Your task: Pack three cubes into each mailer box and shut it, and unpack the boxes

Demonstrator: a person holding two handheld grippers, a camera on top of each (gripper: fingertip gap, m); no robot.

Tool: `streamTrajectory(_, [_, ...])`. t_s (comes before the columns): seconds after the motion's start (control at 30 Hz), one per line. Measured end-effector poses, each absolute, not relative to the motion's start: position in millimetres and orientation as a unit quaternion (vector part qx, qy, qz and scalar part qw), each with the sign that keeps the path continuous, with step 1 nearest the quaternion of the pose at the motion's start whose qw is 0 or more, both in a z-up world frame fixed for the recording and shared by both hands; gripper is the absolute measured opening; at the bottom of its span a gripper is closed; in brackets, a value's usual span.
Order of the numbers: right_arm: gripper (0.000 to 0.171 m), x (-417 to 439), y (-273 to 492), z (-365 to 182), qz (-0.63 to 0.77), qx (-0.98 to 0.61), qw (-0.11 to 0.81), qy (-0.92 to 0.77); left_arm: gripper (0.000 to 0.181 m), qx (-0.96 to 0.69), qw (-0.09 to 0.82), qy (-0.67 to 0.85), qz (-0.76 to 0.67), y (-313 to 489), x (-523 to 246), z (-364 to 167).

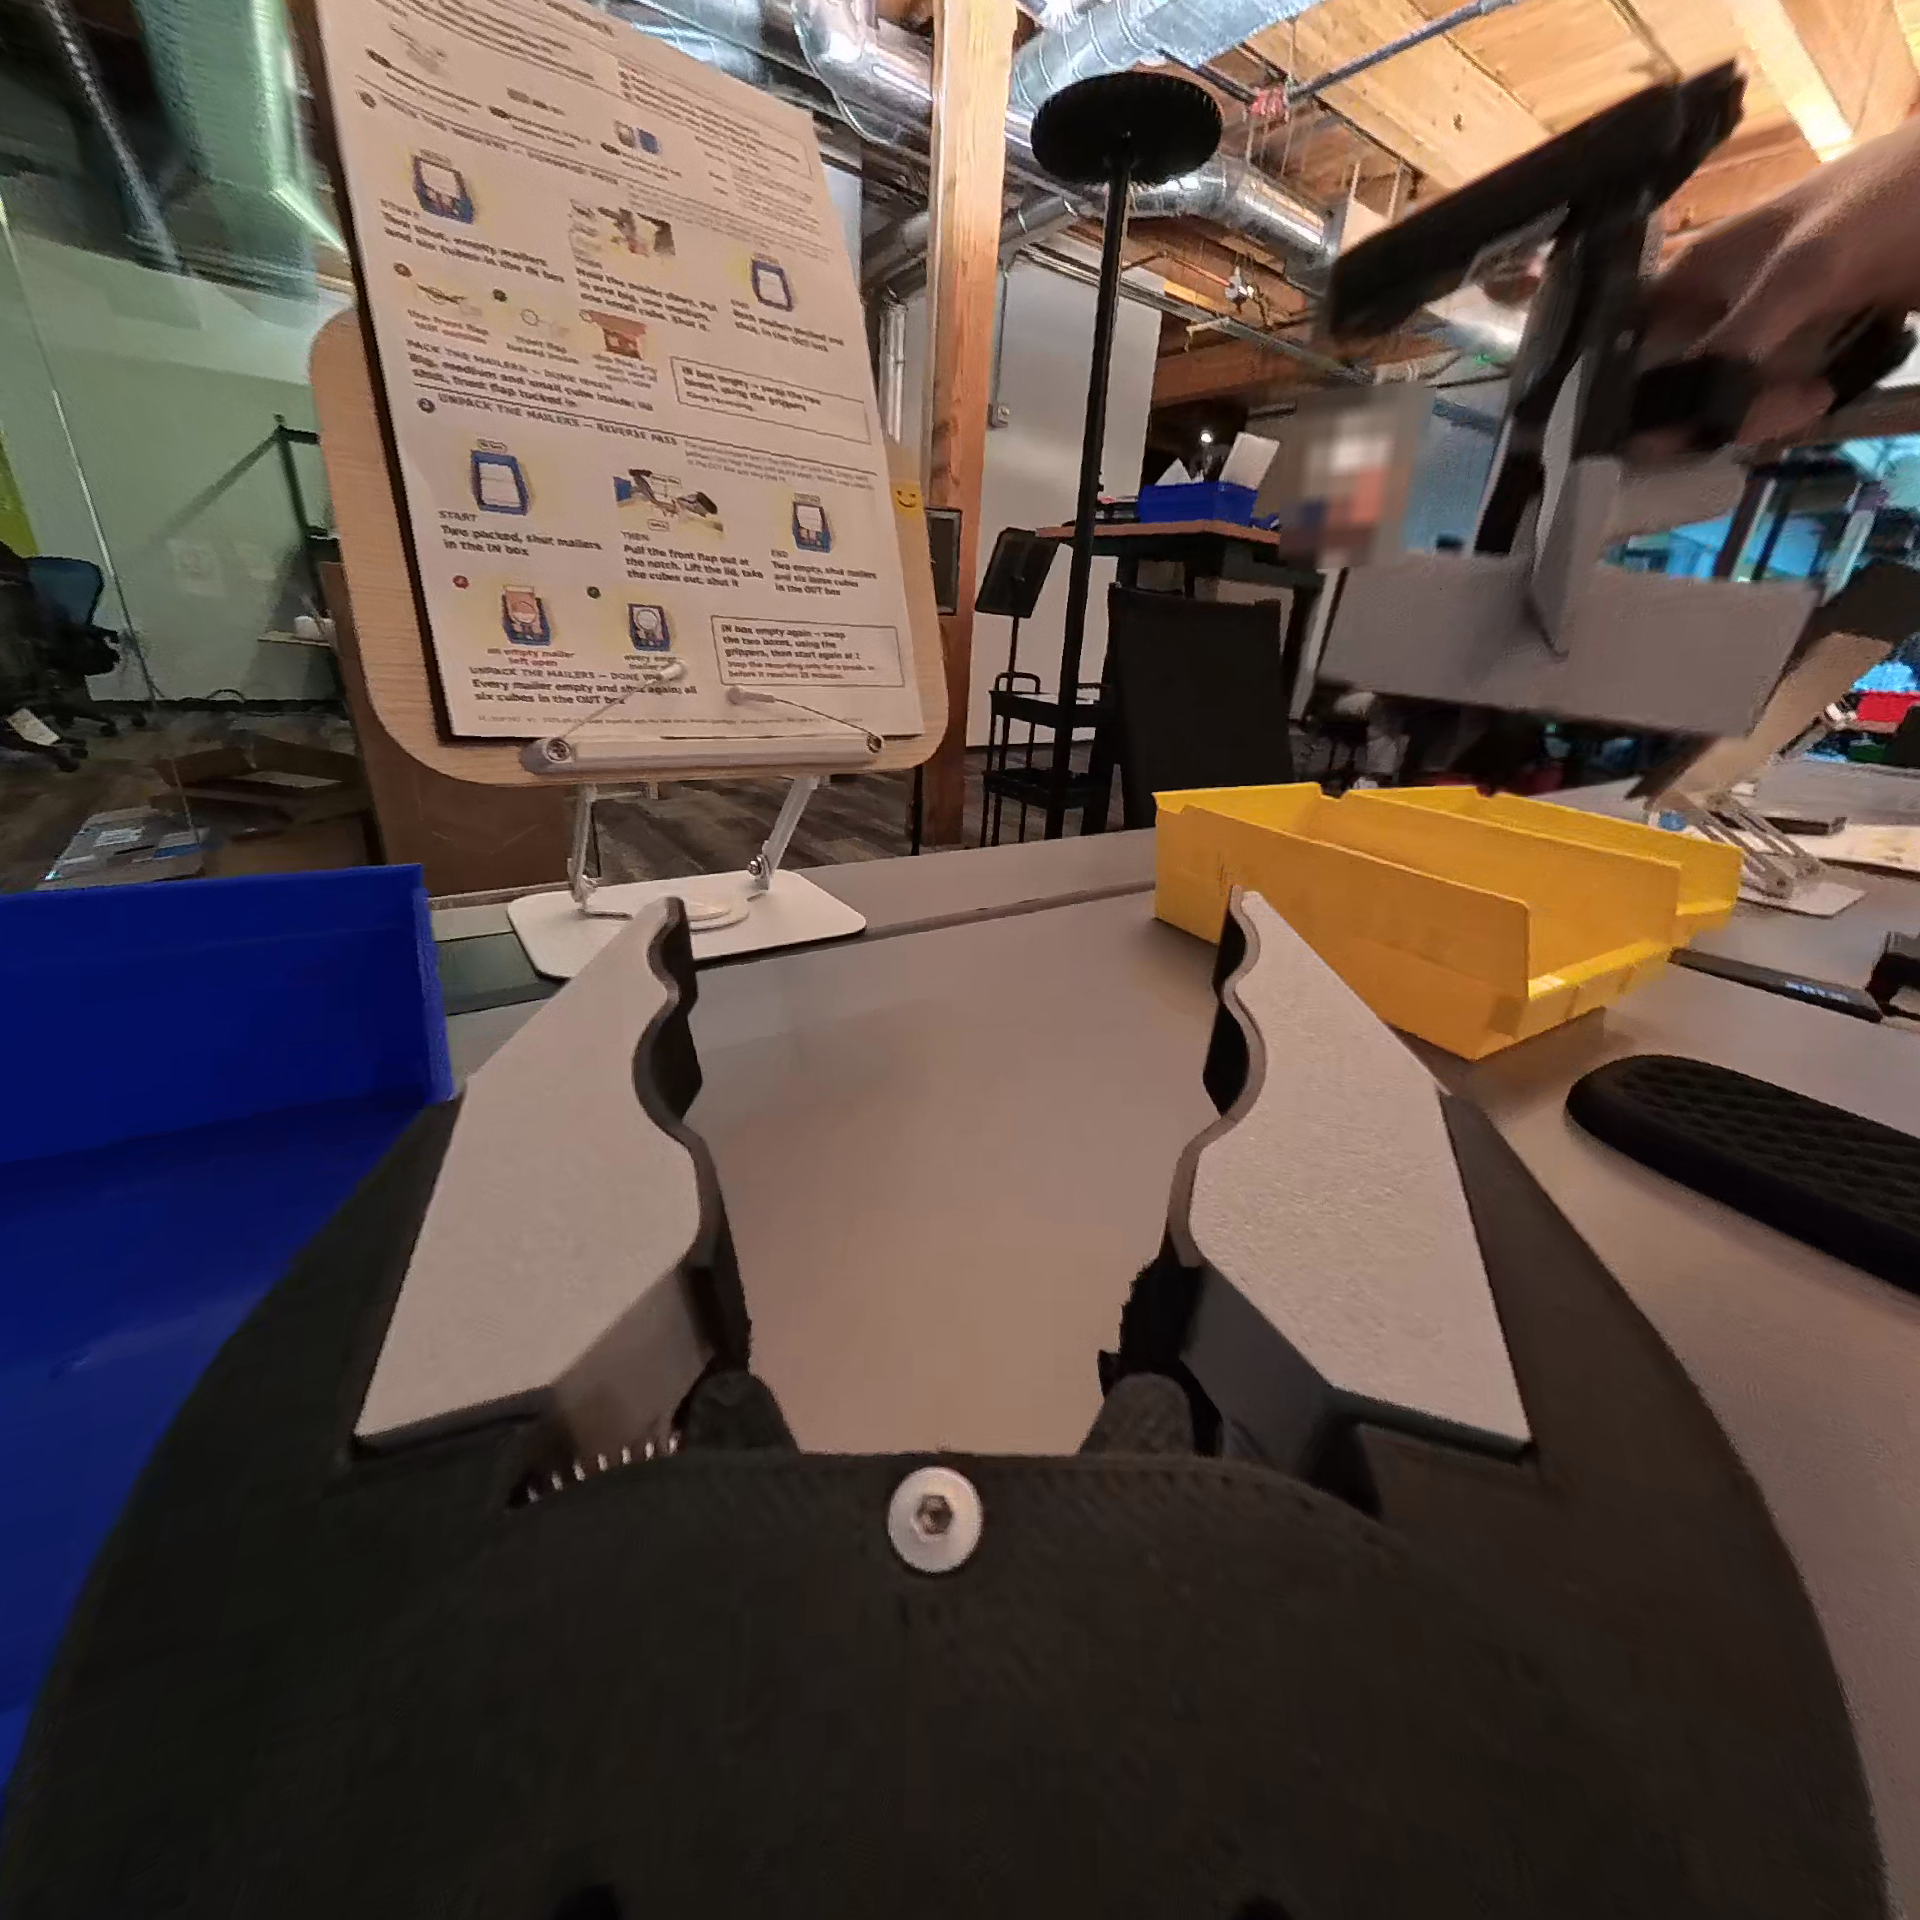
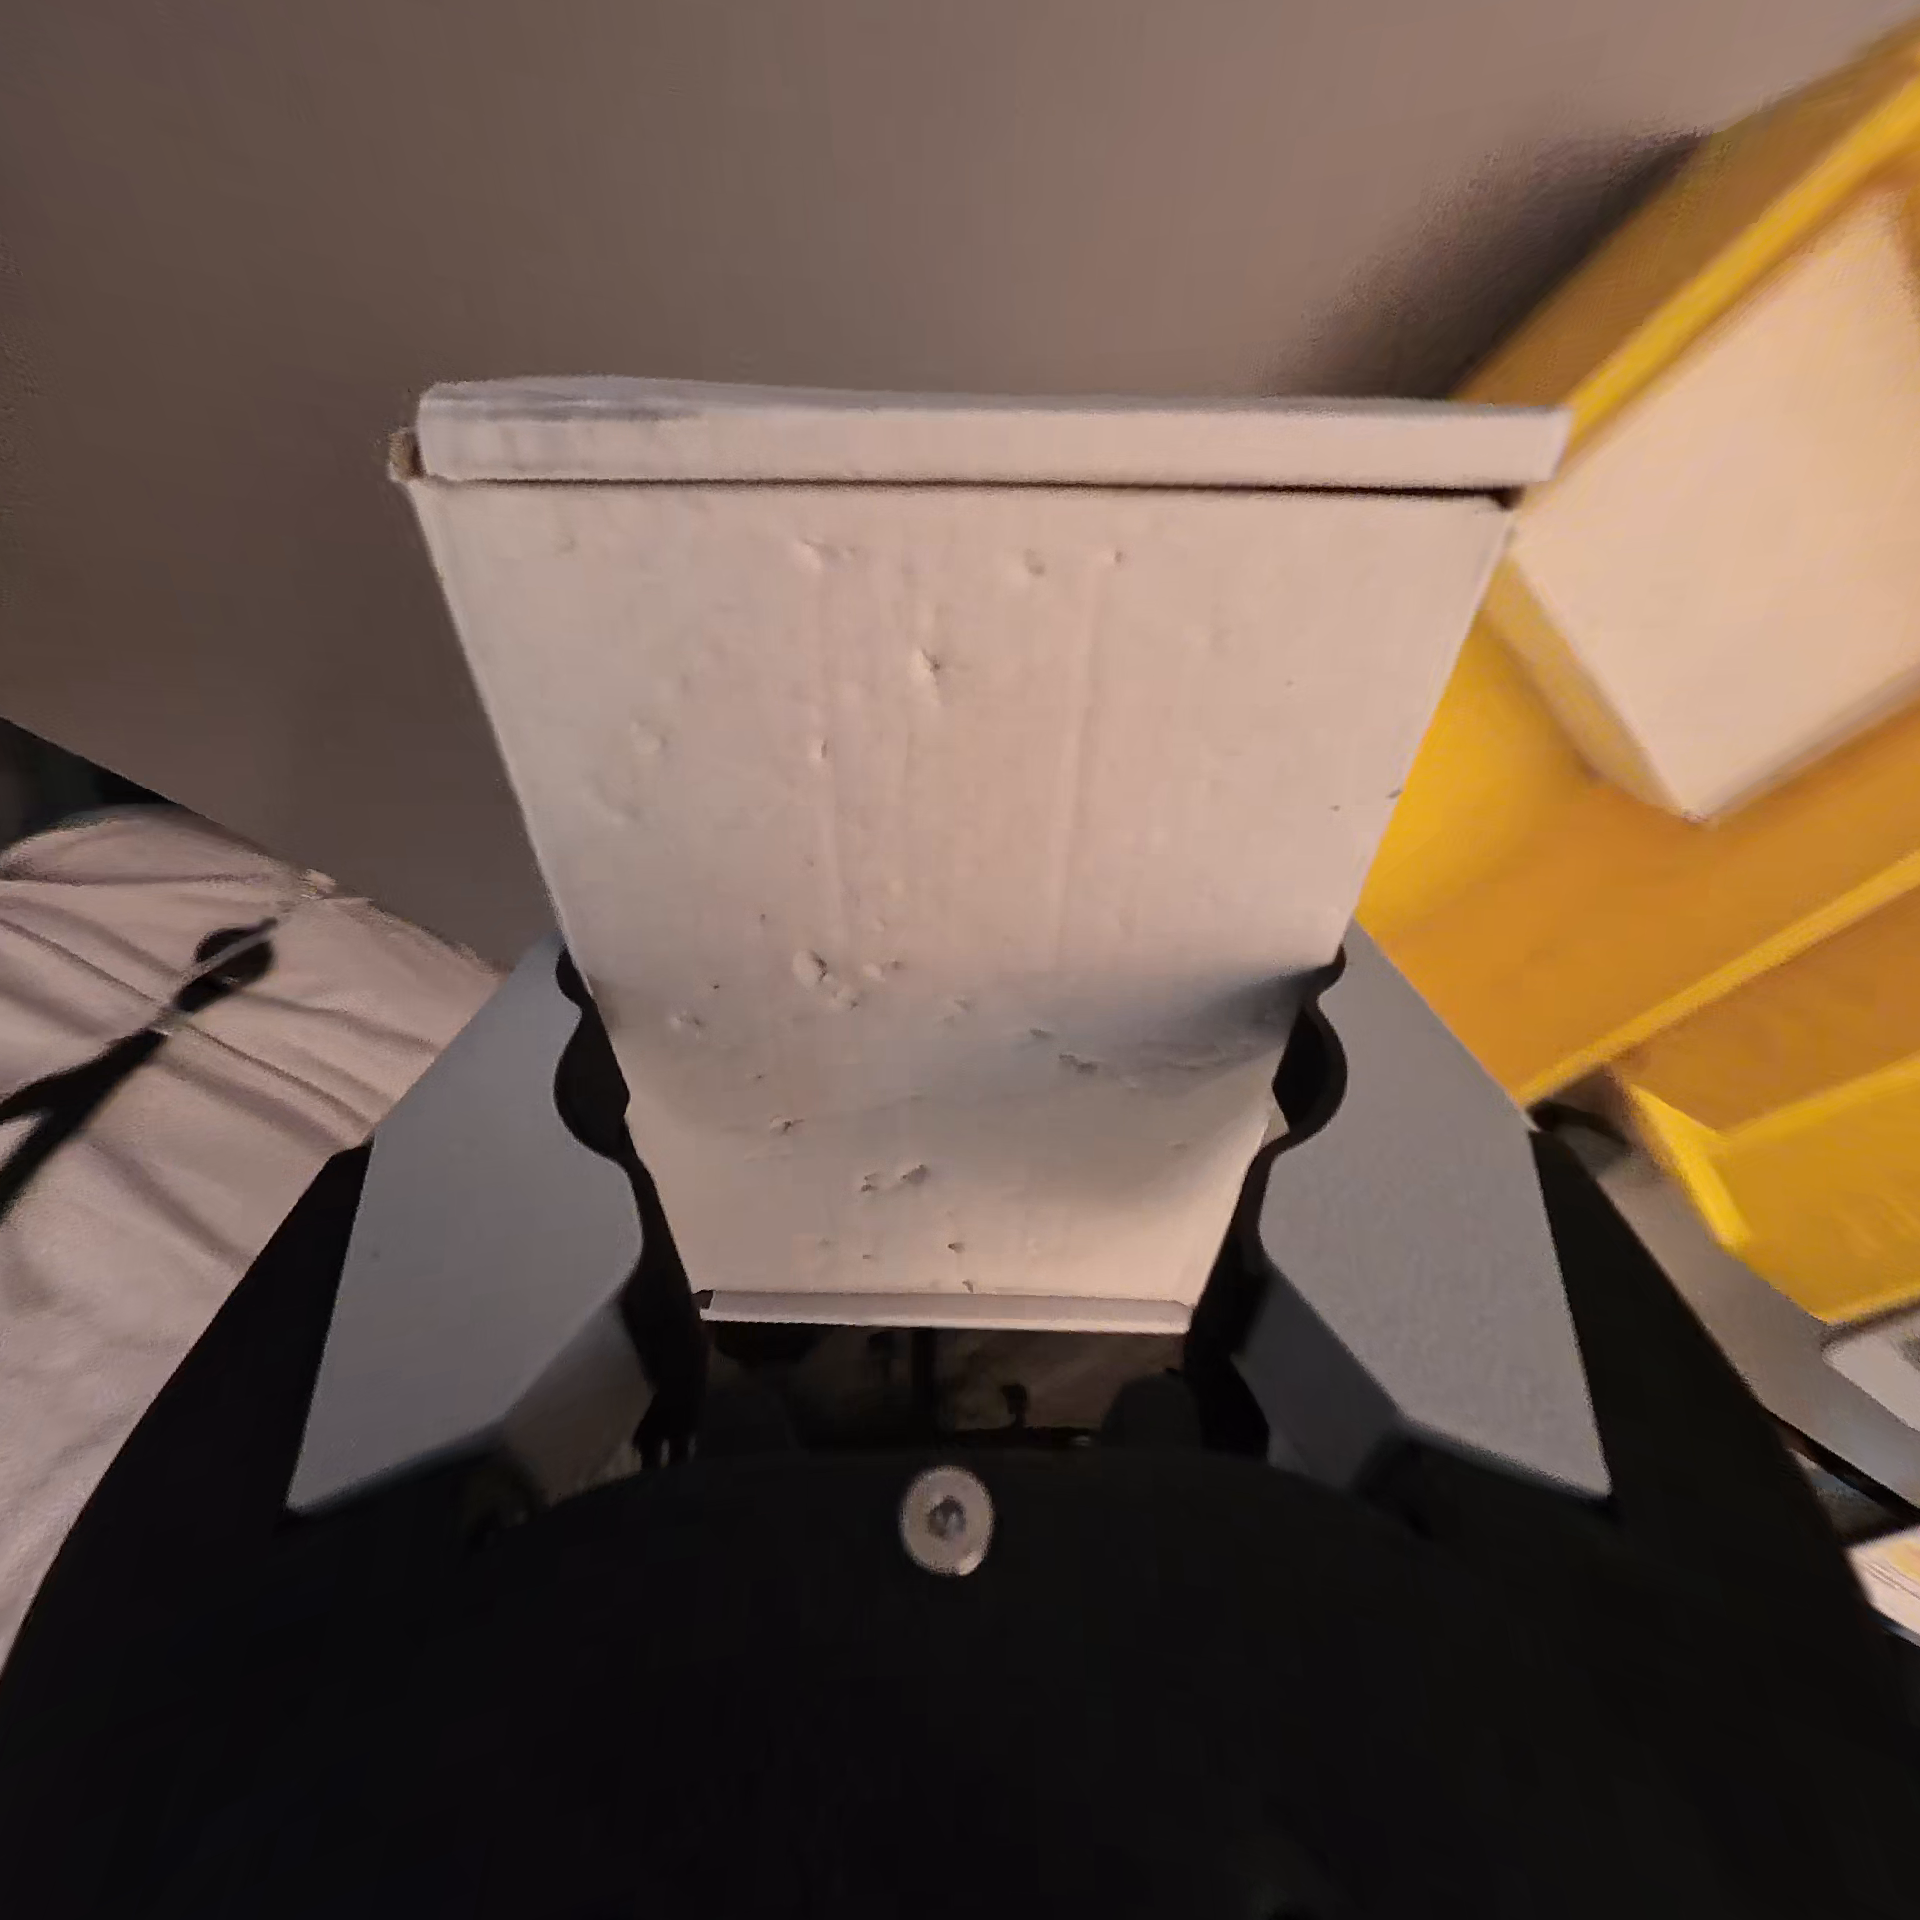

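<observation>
Mailer aloft, its contents hidden

The left gripper (image 1: 951, 971) gapes empty, low over the table (image 1: 935, 1091) between blue bin (image 1: 208, 1039) and yellow bin (image 1: 1455, 935); right gripper (image 2: 951, 1049), blurred, clamps the shut mailer (image 2: 956, 831) raised beside the yellow bin.

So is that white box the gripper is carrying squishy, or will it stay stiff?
Probably fairly stiff: the white mailer box keeps flat sides between the right gripper. Its surface shows small dents, so the cardboard likely marks easily. It looks light, since it's held up above the yellow bin by one end.
</observation>
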State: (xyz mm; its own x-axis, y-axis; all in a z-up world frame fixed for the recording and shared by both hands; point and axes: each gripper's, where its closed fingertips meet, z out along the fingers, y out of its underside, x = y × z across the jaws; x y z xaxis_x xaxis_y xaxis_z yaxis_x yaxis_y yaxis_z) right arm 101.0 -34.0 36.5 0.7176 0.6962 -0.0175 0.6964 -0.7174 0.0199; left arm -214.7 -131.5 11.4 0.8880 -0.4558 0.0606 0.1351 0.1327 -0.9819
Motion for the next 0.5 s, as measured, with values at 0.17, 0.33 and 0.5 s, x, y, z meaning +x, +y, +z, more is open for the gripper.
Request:
streamTrajectory(0.17, [0.129,209,10,37,0.071,0.906,-0.019,0.417,0.1,-0.633,0.73,0.172,-0.194,-133,-192,4])
streamTrajectory(0.33, [0.129,257,33,-40,0.072,0.888,0.01,0.454,0.1,-0.629,0.727,0.232,-0.147,-136,-168,-5])
streamTrajectory(0.5, [0.129,272,41,-105,0.084,0.845,0.051,0.526,0.1,-0.658,0.702,0.225,-0.153,-126,-167,-20])
